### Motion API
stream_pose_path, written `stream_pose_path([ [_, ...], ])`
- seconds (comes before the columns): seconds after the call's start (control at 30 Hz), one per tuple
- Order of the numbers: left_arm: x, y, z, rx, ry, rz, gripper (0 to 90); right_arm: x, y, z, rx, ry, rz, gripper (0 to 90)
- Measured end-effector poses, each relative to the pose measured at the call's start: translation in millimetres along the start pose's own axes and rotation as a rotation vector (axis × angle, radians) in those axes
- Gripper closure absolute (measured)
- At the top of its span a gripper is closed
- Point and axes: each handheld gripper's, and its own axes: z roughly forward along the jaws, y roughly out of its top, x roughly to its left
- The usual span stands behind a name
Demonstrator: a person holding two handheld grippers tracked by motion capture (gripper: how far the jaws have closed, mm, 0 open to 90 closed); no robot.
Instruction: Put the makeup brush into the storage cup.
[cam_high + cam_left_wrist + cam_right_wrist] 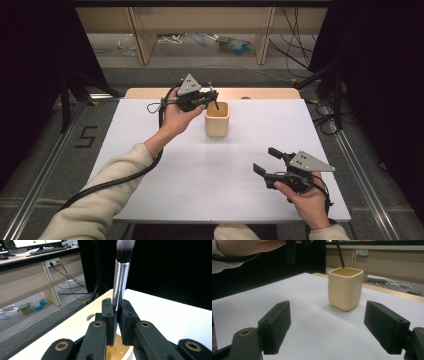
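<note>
While the left gripper (116,315) clamps a brush (120,280) above the cup (217,119), the right gripper (264,161) gapes empty.
Light, stiff, slick; best held at its metal collar, handle tip just inside the cup's rim.

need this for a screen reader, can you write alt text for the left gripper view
The left gripper is shut on a makeup brush, held upright with its dark bristles at the top, above the open mouth of a cream cup. Beyond lie the white table and a dark backdrop.
</note>
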Motion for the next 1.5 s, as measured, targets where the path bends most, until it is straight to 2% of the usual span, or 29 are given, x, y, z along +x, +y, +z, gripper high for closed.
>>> stream_pose_path([
  [0.2, -0.1, -0.2, 1.6, 0.002, 0.003, 0.000, 83.5, 0.0, 0.0, -0.1, -0.001, 0.001, 0.000, 22.7],
  [0.33, -0.4, -0.9, 3.1, 0.009, 0.005, -0.015, 83.5, 0.3, 0.0, -0.2, 0.000, 0.002, 0.006, 22.7],
  [0.7, 1.0, -1.3, 6.2, 0.010, 0.009, -0.009, 83.5, 0.5, 0.2, -0.6, 0.005, 0.003, 0.011, 22.7],
  [0.93, 2.6, -2.8, 8.5, 0.013, 0.016, -0.010, 83.5, -0.1, 0.0, -0.1, -0.001, 0.001, 0.001, 22.7],
  [1.0, 3.1, -3.6, 9.3, 0.015, 0.017, -0.011, 83.5, -1.8, 0.2, 0.3, -0.014, -0.009, -0.027, 22.7],
  [1.2, 4.3, -5.5, 11.6, 0.021, 0.018, -0.014, 83.5, -1.3, 0.2, 0.0, -0.007, -0.009, -0.018, 22.7],
  [1.23, 4.5, -5.7, 11.9, 0.023, 0.018, -0.012, 83.5, -0.2, 0.0, -0.4, 0.002, -0.009, -0.004, 22.7],
  [1.5, 4.9, -7.5, 14.3, 0.033, 0.022, -0.010, 83.4, -0.1, 0.1, -0.4, 0.002, -0.008, -0.003, 22.7],
])
